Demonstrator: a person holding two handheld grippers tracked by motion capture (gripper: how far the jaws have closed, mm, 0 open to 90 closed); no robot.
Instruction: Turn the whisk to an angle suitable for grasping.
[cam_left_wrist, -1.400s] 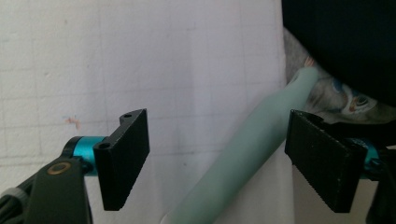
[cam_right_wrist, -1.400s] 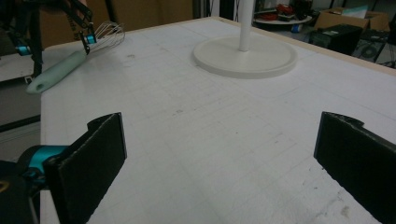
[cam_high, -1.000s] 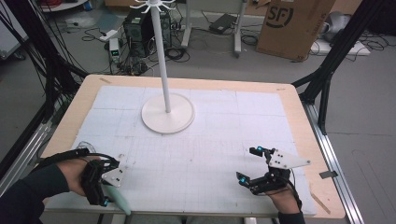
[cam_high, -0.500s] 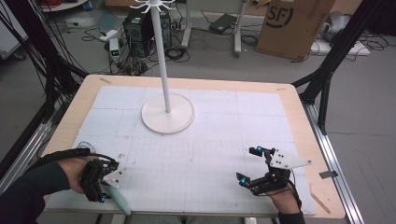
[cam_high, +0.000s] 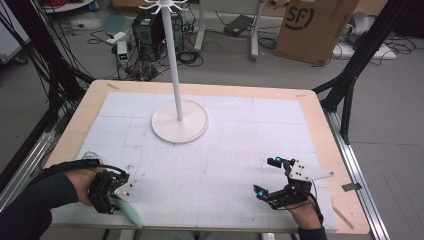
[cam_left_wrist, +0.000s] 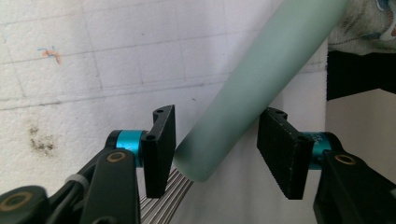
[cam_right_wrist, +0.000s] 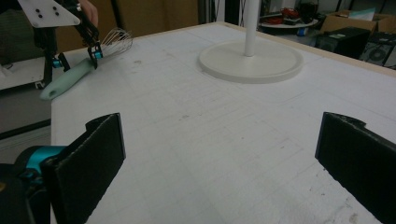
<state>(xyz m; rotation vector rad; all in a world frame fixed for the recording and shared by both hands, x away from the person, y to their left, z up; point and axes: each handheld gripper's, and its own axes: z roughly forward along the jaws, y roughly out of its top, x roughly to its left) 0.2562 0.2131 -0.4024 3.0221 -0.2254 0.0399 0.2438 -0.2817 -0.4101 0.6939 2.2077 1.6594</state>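
Observation:
A whisk with a mint-green handle (cam_left_wrist: 252, 88) lies at the table's front left corner, its wire loops (cam_right_wrist: 114, 42) pointing toward the middle. My left gripper (cam_high: 112, 200) points down over it with the handle between its jaws. The jaws have just been closing, and the pads (cam_left_wrist: 161, 144) stand close beside the handle with slim gaps left, so they do not press on it. My right gripper (cam_high: 266, 176) rests open near the front right, with nothing between its jaws (cam_right_wrist: 219, 158). The right gripper view also shows the left gripper (cam_right_wrist: 77, 58) over the whisk handle (cam_right_wrist: 65, 81).
A white stand with a round base (cam_high: 180, 122) and a tall pole rises at the back middle of the white gridded mat (cam_high: 240, 145). The whisk handle's end juts over the table's front edge (cam_high: 135, 220). Cardboard box (cam_high: 312, 27) and cables lie on the floor beyond.
The left gripper's jaws have narrowed around the whisk handle. Neither hand has shifted, and the whisk lies where it was.

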